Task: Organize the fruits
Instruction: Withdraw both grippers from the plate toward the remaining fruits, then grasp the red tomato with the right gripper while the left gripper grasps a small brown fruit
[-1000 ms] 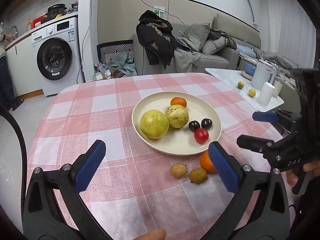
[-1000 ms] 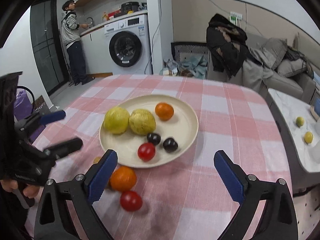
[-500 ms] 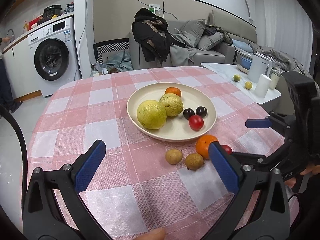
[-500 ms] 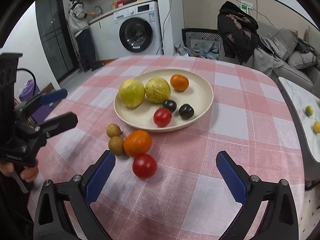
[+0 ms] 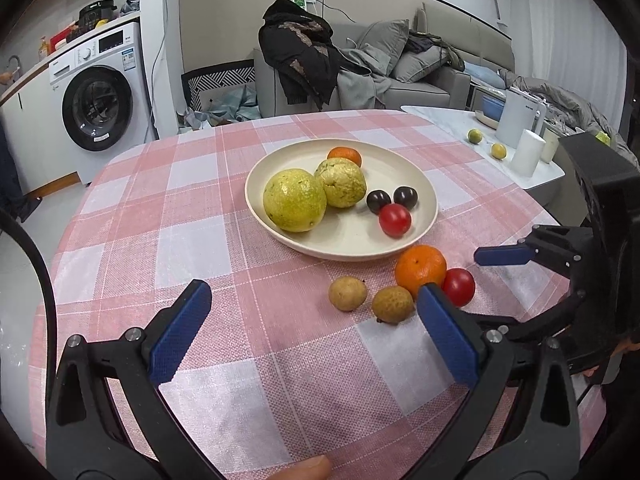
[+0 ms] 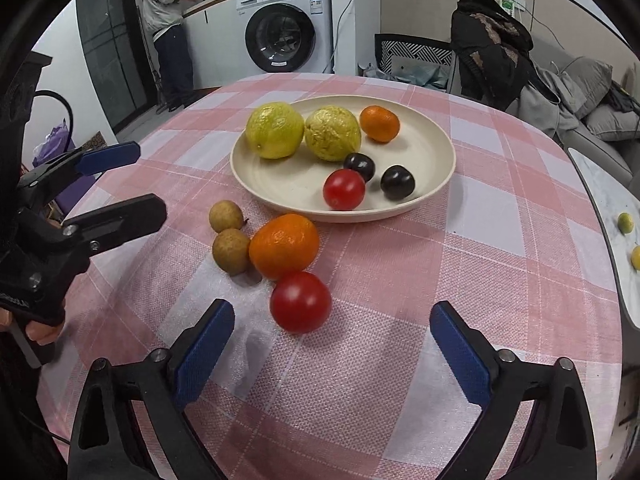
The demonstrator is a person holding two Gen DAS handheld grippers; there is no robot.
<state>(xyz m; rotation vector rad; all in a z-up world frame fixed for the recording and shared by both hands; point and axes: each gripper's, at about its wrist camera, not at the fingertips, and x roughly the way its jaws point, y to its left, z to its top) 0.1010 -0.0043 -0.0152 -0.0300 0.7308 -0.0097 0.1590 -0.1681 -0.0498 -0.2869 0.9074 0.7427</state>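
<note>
Nearer both hand-held grippers now — loose tomato (image 6: 301,302), orange (image 6: 284,246).

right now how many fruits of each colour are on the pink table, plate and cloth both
yellow-green, large, on the plate: 2
orange: 2, one on the plate, one on the cloth
red: 2, one on the plate, one on the cloth
dark purple, on the plate: 2
small brown, on the cloth: 2
total: 10
</note>
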